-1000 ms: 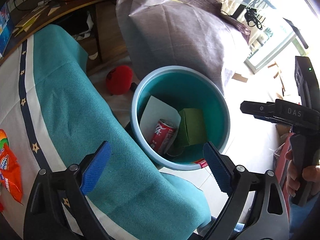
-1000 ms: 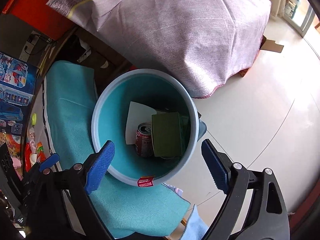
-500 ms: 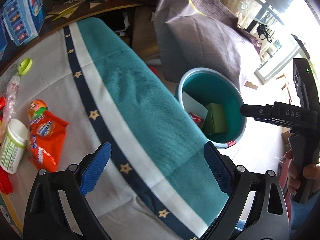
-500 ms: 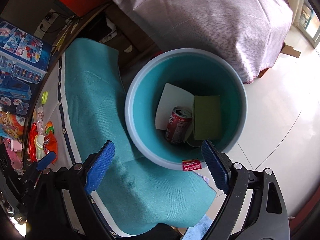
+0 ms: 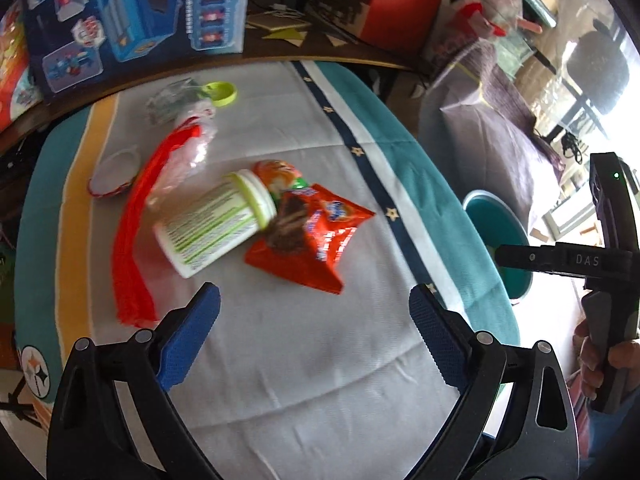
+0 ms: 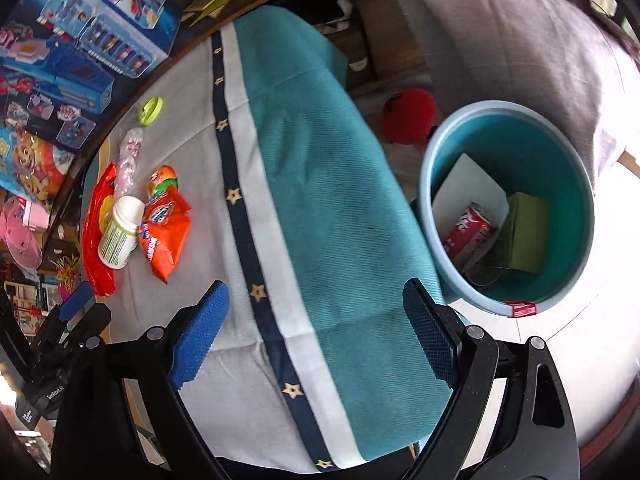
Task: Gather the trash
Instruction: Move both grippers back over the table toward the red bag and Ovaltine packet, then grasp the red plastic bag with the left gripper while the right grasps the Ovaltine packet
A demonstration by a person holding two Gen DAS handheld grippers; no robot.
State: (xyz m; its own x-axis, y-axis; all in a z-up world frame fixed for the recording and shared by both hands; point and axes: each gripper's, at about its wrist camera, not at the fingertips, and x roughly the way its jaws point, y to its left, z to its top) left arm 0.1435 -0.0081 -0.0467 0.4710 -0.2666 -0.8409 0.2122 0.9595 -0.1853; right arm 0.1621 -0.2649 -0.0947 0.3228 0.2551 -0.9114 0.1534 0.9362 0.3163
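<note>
On the white and teal cloth lie a white bottle point(image 5: 216, 224) on its side, an orange snack packet point(image 5: 316, 248), a red plastic bag point(image 5: 136, 240), crumpled clear plastic point(image 5: 176, 104) and a green lid point(image 5: 222, 94). My left gripper point(image 5: 314, 320) hangs open and empty just short of the packet. My right gripper point(image 6: 316, 320) is open and empty over the cloth's starred stripe, with the bottle point(image 6: 120, 232) and packet point(image 6: 164, 236) far to its left. The teal bin point(image 6: 576, 184) on the floor holds a red can point(image 6: 468, 236), a green box point(image 6: 524, 236) and white paper point(image 6: 468, 188).
Toy boxes point(image 5: 132, 20) line the table's far edge behind the trash. A red ball point(image 6: 408, 116) lies on the floor between table and bin. A bulky thing under purple cloth point(image 6: 520, 40) stands behind the bin. A hand point(image 5: 596, 360) grips the right gripper's handle.
Both views have swung from the bin toward the table. The trash on the cloth now fills the left wrist view. Both grippers stayed open and empty.
</note>
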